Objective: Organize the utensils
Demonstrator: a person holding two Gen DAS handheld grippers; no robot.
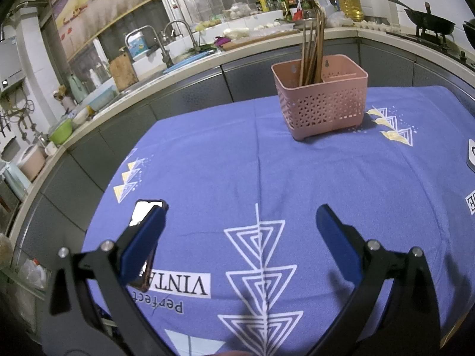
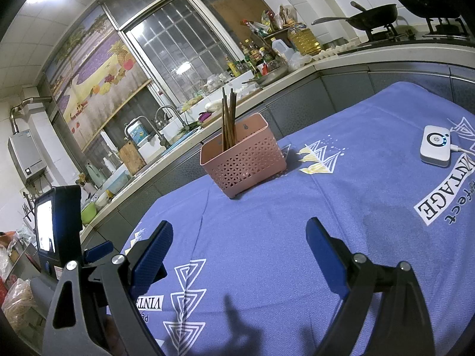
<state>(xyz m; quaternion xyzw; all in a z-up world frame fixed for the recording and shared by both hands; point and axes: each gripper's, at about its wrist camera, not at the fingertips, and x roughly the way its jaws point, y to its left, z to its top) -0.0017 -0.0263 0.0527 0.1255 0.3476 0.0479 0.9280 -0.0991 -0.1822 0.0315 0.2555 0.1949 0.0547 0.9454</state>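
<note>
Chopsticks (image 1: 311, 50) are stood upright in the left compartment of a pink basket (image 1: 322, 101) on the blue tablecloth (image 1: 237, 163). Both the left gripper (image 1: 240, 231) and right gripper (image 2: 239, 246) are held spread wide, nothing grasped.

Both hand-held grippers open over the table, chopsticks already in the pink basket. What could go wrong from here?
1. The chopsticks stand tall and lean in one compartment of the pink basket; a nudge could tip the light basket or knock them out.
2. A phone lies right beside the left hand-held gripper; a finger could catch it.
3. The white device and its cable sit near the right hand-held gripper; a sweep might snag them.
</note>
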